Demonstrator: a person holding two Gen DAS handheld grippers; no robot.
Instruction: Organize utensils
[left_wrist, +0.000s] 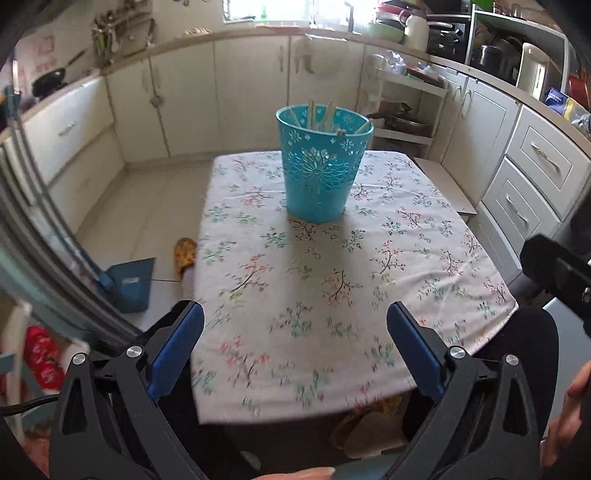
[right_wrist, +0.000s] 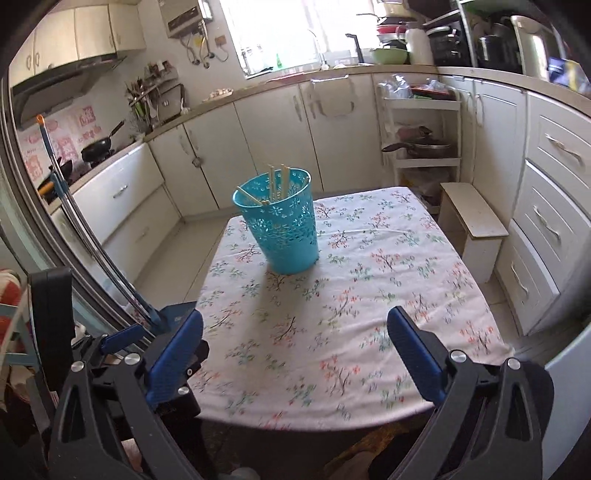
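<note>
**On the counter: one teal bin, utensils already standing in it**

Across the flowered cloth you've got basically a single thing to deal with: the teal basket (left_wrist: 320, 170), a tapered round plastic one with cut-out flower lacework in its wall, standing upright toward the far half of the counter (left_wrist: 406, 258). Pale wooden utensils (left_wrist: 327, 112) poke out over its rim, leaning different ways; they look like chopsticks or thin sticks, hard to say more. The cloth itself is white cotton-ish with little red and green sprigs, a bit wrinkled, hanging over the near edge.

Your left gripper (left_wrist: 295, 347) has its blue ribbed pads spread wide with nothing between them, hanging over the near edge. Same story for your right gripper (right_wrist: 295, 354): jaws wide apart, empty, well short of the basket.

Around you: a blue dustpan (left_wrist: 127, 282) on the tiled floor off the left side, a small white stool (right_wrist: 474, 225) just beside the far right corner, and a white shelf cart (right_wrist: 421, 122) with a lidded pan behind it. Cream cabinets ring the room. No writing I can read; the pink wall stickers by the stove are too blurry.
</note>
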